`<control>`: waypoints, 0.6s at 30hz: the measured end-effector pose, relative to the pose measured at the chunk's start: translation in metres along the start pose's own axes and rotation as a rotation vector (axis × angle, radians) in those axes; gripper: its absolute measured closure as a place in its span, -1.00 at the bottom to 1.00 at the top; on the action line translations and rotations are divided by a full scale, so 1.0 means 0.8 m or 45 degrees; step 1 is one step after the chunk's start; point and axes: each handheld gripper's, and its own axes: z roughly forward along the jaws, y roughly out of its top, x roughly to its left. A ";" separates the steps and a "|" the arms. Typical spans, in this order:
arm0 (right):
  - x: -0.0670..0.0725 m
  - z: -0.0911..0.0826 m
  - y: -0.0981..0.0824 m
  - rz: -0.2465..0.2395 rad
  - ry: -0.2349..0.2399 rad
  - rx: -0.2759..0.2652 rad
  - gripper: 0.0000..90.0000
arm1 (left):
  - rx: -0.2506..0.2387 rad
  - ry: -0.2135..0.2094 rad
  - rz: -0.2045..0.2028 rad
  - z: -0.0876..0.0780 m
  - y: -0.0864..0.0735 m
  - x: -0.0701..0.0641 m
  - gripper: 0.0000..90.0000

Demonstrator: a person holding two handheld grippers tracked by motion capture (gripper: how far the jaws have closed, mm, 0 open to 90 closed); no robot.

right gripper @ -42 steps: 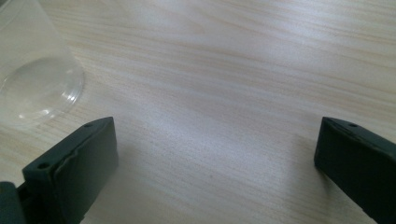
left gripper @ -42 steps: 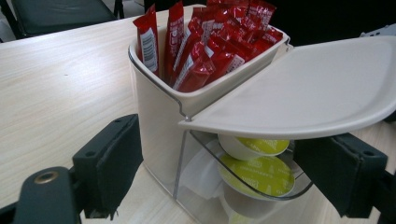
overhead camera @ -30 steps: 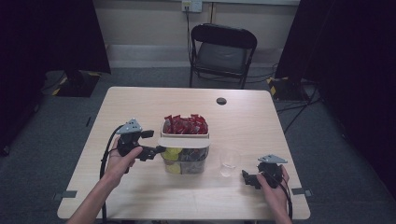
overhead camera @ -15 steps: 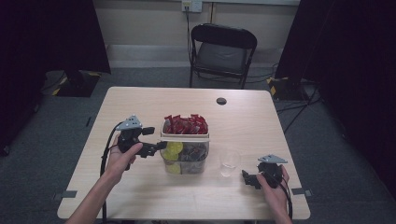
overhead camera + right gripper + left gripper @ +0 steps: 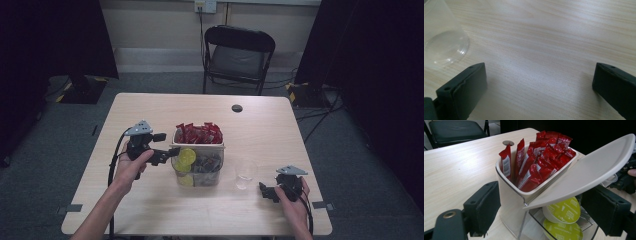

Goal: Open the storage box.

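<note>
The white-and-clear dispenser [image 5: 511, 195] holds red sachets [image 5: 536, 157] above green capsules [image 5: 562, 211], both grippers' fingers released.

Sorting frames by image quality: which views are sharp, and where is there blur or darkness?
High view: table evenly lit, surroundings dark. Left gripper view: red sachets crisp, near jaws slightly soft. Right gripper view: clear cup blurred and faint, jaws cast soft shadows on the wood.
</note>
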 end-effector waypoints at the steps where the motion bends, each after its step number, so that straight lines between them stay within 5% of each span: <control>1: 0.000 0.000 0.000 0.000 0.000 0.000 -1.00 | 0.001 -0.001 0.009 0.000 0.001 0.001 -0.65; 18: 0.000 0.000 0.000 0.000 0.001 0.000 -1.00 | -0.016 0.003 -0.028 0.006 0.013 0.015 -0.65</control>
